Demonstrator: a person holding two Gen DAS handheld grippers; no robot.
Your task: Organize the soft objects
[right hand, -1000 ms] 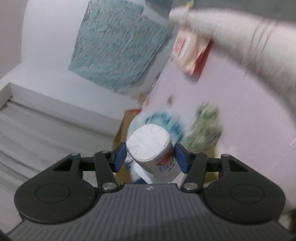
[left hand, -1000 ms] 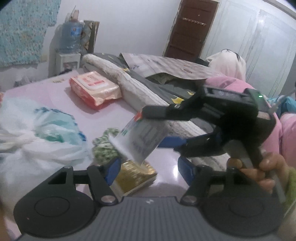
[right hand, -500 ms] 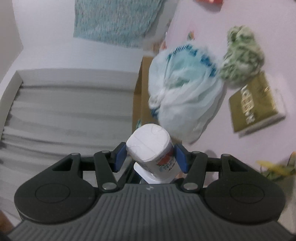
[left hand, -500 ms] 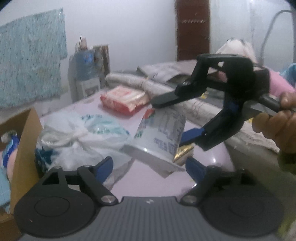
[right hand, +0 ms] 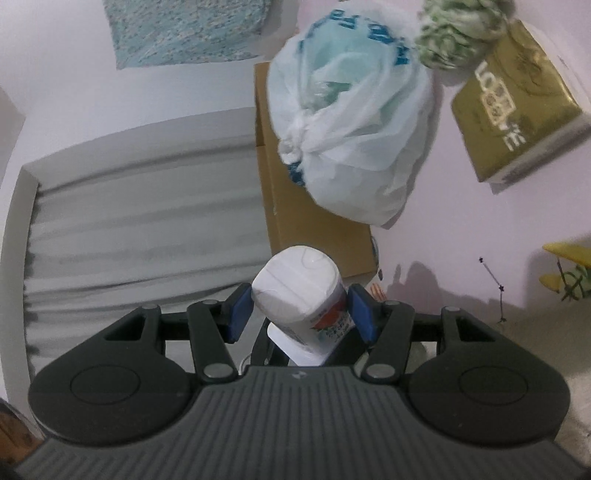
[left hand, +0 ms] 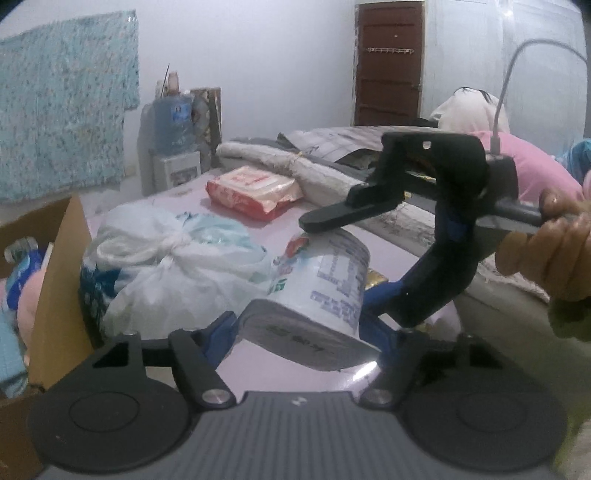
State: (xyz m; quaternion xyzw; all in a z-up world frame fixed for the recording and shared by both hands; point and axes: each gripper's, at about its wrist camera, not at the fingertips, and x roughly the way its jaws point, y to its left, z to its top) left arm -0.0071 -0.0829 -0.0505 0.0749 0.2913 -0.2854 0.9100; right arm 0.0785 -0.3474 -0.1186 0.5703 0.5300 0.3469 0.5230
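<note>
A white tube with blue and red print [left hand: 325, 280] has a white cap [right hand: 297, 282]. My right gripper [right hand: 299, 314] is shut on it near the cap and holds it above the pink surface [left hand: 280, 373]. In the left wrist view the right gripper's black body [left hand: 432, 206] reaches in from the right. My left gripper [left hand: 306, 332] stands around the tube's flat crimped end [left hand: 306, 343], its blue pads close to it; contact is unclear. A tied white plastic bag [left hand: 166, 266] lies to the left, also in the right wrist view [right hand: 354, 122].
A cardboard box [left hand: 55, 288] with soft things stands at the left edge. A red wipes pack [left hand: 251, 192], a gold box [right hand: 517, 107], a green-white knitted ball [right hand: 458, 33], rolled bedding [left hand: 306, 170] and a pink pillow [left hand: 532, 162] lie around.
The right gripper has carried the tube down toward the left gripper. The left gripper's jaws have narrowed around the tube's crimped end. The view swung left, bringing the cardboard box into sight.
</note>
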